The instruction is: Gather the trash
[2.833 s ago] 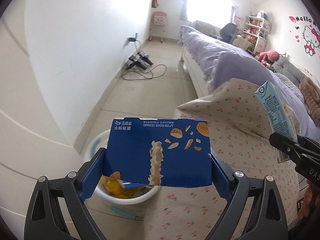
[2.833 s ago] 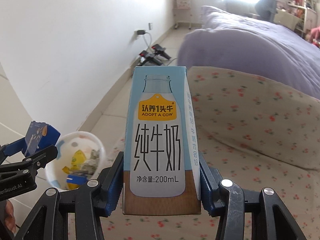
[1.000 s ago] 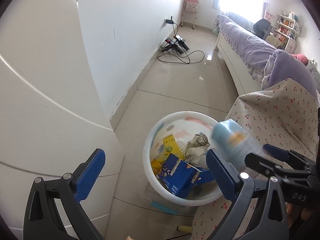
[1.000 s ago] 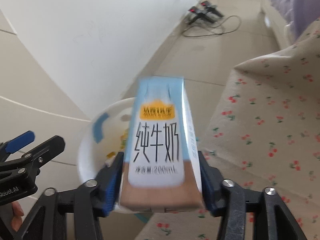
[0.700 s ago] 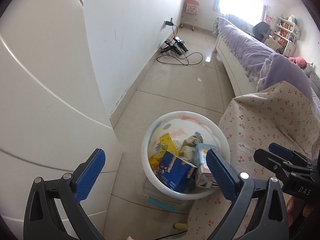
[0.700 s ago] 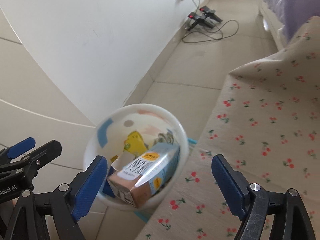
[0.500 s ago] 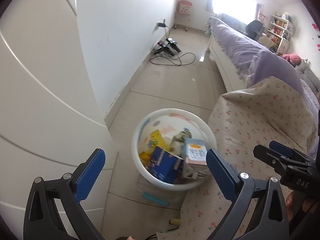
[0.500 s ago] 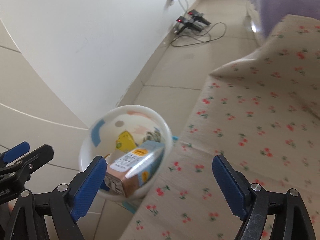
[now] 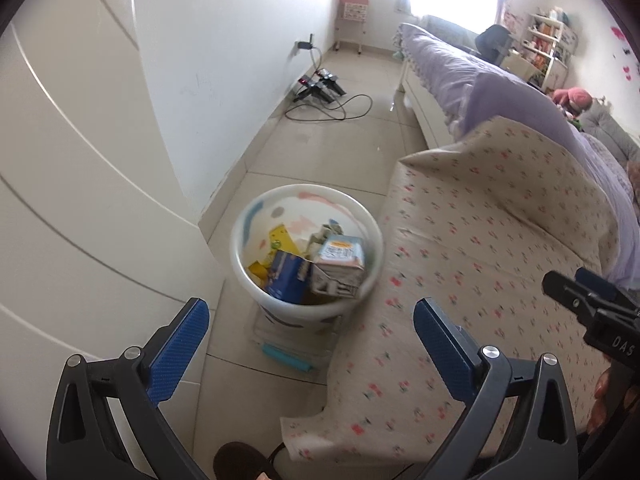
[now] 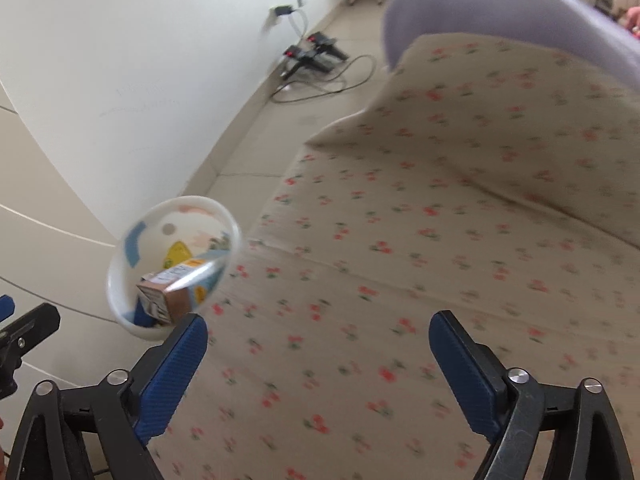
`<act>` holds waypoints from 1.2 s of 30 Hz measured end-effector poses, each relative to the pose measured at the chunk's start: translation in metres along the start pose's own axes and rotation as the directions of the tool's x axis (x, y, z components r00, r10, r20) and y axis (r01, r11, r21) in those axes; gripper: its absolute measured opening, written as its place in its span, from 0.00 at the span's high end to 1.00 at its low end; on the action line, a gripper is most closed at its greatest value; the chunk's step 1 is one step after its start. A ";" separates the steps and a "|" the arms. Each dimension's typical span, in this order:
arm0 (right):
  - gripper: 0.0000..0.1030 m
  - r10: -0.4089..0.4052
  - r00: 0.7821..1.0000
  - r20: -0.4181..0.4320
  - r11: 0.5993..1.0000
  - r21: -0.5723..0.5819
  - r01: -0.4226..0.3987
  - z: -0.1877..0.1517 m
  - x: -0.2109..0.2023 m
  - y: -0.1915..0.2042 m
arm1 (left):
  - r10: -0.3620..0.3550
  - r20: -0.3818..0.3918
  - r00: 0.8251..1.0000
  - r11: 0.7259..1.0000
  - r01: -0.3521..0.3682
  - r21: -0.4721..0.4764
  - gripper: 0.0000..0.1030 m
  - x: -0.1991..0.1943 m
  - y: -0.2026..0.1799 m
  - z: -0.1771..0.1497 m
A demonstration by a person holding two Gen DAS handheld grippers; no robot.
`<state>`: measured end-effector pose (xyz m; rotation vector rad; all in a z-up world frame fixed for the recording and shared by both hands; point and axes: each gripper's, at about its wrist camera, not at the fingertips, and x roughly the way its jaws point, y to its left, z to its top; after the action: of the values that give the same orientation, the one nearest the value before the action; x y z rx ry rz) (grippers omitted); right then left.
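Note:
A white round bin point(image 9: 256, 216) stands on the tiled floor beside the bed. Inside it lie a light blue milk carton point(image 9: 338, 266) on its side and a dark blue snack box point(image 9: 286, 278), with yellow wrappers behind them. My left gripper point(image 9: 310, 330) hangs open above and in front of the bin, nothing between its fingers. My right gripper point(image 10: 318, 350) is over the cherry-print bedspread point(image 10: 440, 220), its jaws still opening and nothing between them. The bin point(image 10: 120, 264) and the carton point(image 10: 176, 284) show blurred at the left of the right wrist view.
A white wardrobe door point(image 9: 80, 160) and wall close off the left. Chargers and cables point(image 9: 320, 88) lie on the floor further back. A teal strip point(image 9: 286, 358) lies at the bin's foot. The right gripper's tip point(image 9: 576, 304) shows at the right of the left wrist view.
The right gripper let go of the milk carton, which dropped into the bin beside the blue box. Both grippers then drew back and up, the right one swinging over the bedspread.

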<state>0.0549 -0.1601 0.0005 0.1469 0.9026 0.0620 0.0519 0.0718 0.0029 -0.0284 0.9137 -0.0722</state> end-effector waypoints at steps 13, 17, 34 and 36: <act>0.05 -0.102 0.989 0.104 0.994 0.053 0.097 -0.059 -0.067 -0.029 | 0.030 0.075 0.997 0.997 -0.036 0.072 0.00 -0.045 -0.048 -0.047; 0.05 -0.132 0.984 0.123 0.991 0.041 0.128 -0.075 -0.074 -0.031 | 0.023 0.086 0.996 0.997 -0.029 0.074 0.00 -0.051 -0.052 -0.056; 0.05 -0.127 0.980 0.151 0.992 0.003 0.128 -0.079 -0.074 -0.027 | 0.013 0.099 0.995 0.999 -0.017 0.041 0.00 -0.052 -0.049 -0.065; 0.05 -0.128 0.981 0.149 0.992 -0.001 0.130 -0.079 -0.073 -0.026 | 0.011 0.099 0.995 0.999 -0.015 0.043 0.00 -0.052 -0.050 -0.065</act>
<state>-0.0525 -0.1866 0.0045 0.0819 0.7611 -0.0642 -0.0339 0.0265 0.0071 0.0148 0.8133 -0.0784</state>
